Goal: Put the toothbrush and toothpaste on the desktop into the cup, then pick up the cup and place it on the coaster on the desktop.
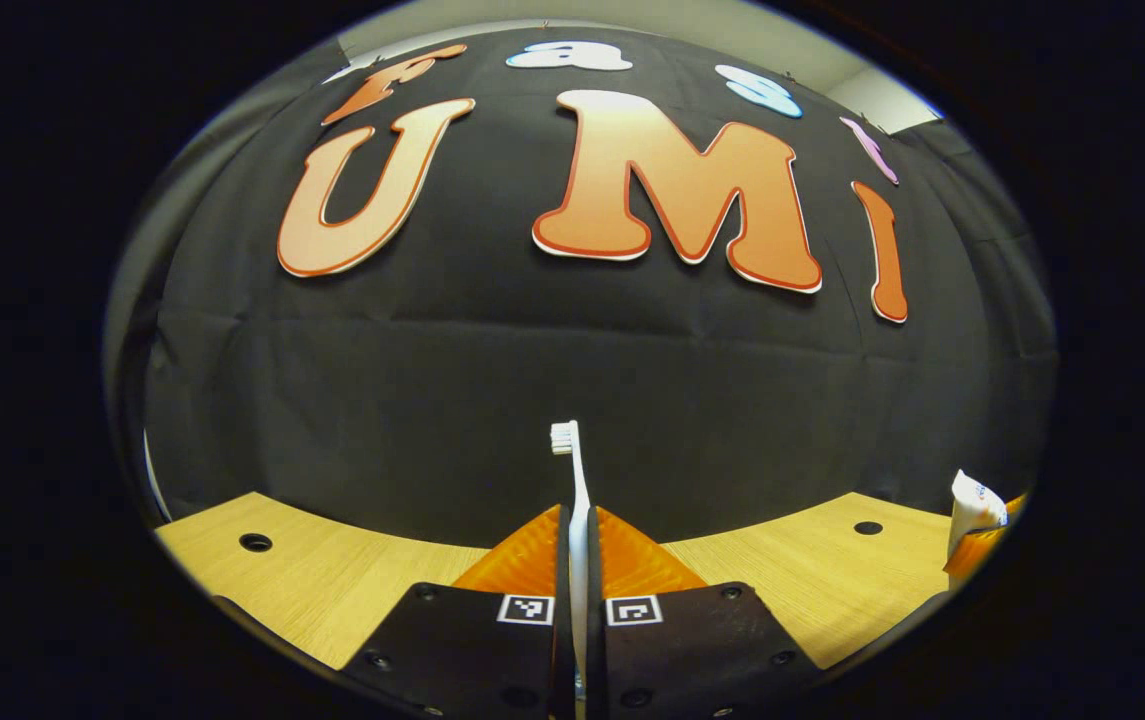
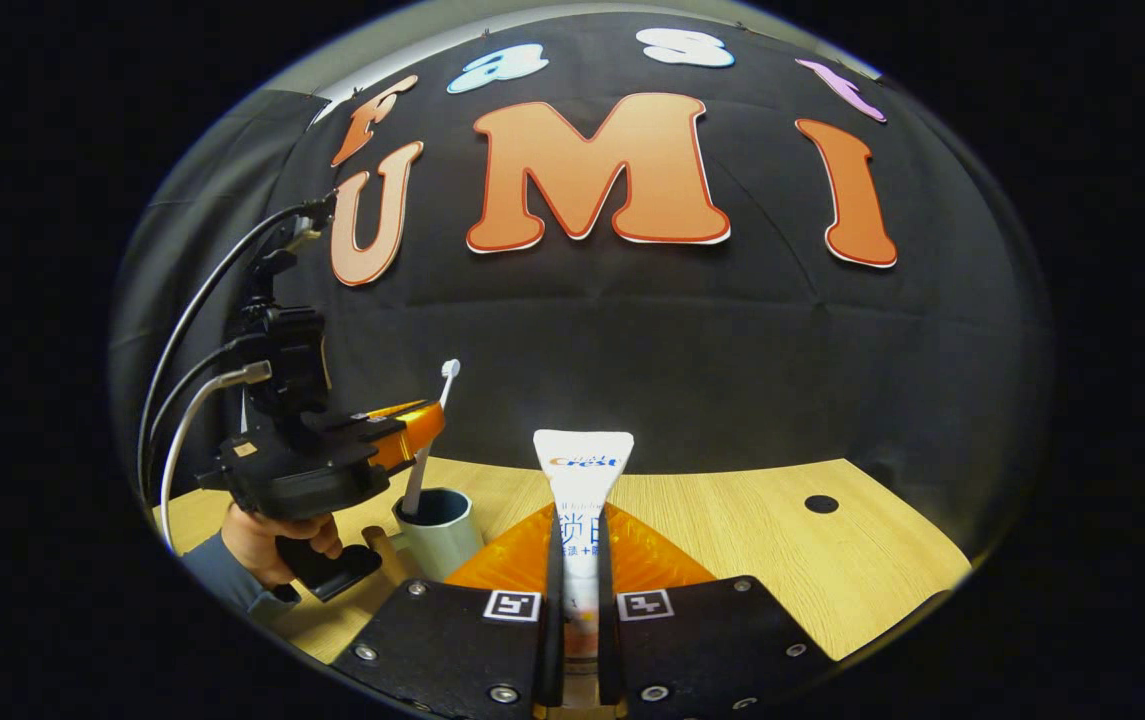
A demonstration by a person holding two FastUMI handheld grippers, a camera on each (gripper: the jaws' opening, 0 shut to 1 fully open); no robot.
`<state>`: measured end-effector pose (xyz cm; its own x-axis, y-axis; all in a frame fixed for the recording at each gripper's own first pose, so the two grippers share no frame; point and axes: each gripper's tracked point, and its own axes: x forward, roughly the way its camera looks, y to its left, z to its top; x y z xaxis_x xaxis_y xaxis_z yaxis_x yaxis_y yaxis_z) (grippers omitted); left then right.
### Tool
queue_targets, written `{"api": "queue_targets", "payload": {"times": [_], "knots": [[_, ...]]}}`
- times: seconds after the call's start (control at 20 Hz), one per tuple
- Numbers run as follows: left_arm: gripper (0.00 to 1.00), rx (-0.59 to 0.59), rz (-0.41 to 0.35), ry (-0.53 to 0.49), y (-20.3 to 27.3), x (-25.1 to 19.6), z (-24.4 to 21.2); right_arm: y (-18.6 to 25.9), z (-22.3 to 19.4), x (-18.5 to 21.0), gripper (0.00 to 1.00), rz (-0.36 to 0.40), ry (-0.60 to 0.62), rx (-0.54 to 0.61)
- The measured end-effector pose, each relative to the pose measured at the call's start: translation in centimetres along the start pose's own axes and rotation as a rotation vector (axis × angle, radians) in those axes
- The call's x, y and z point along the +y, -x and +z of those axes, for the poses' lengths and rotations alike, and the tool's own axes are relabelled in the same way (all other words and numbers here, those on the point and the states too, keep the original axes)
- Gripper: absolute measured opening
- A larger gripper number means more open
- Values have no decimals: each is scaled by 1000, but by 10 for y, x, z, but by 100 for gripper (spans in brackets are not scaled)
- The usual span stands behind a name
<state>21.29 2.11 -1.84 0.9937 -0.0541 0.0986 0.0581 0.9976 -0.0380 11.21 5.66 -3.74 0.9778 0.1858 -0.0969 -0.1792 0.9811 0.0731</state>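
In the left gripper view, a white toothbrush (image 1: pixel 577 500) stands upright with its bristles on top, and my left gripper (image 1: pixel 579 545) is shut on its handle. At the far right edge of that view is the toothpaste tube (image 1: pixel 972 505). In the right gripper view, my right gripper (image 2: pixel 580 545) is shut on the white toothpaste tube (image 2: pixel 582 475), flat end up. To the left, a hand (image 2: pixel 267 545) holds the left gripper (image 2: pixel 410 425) over a pale grey-green cup (image 2: pixel 442 535). The toothbrush (image 2: pixel 432 425) is tilted, and its lower end reaches into the cup's mouth.
The light wooden desktop (image 2: pixel 732 530) has round dark holes (image 2: pixel 821 504) (image 1: pixel 255 542). A small wooden piece (image 2: pixel 377 548) lies just left of the cup, partly hidden. Cables (image 2: pixel 192 330) loop up from the left gripper. The black cloth wall stands behind the desk.
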Motion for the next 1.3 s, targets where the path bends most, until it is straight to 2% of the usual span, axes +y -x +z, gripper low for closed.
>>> {"api": "queue_targets", "payload": {"times": [0.5, 0.85, 1.15, 1.3], "knots": [[6, 126, 17, 14, 1, 7, -46, 0, 2, 1, 13, 9, -23, -12], [7, 187, 11, 5, 17, 4, -58, 5, 7, 4, 13, 11, -13, -21], [10, 257, -58, -26, 50, -8, -65, 5, 8, 15, 13, 34, -27, -23], [27, 274, -68, -42, 73, -4, -64, 0, 13, 26, 13, 60, -26, -30]]}}
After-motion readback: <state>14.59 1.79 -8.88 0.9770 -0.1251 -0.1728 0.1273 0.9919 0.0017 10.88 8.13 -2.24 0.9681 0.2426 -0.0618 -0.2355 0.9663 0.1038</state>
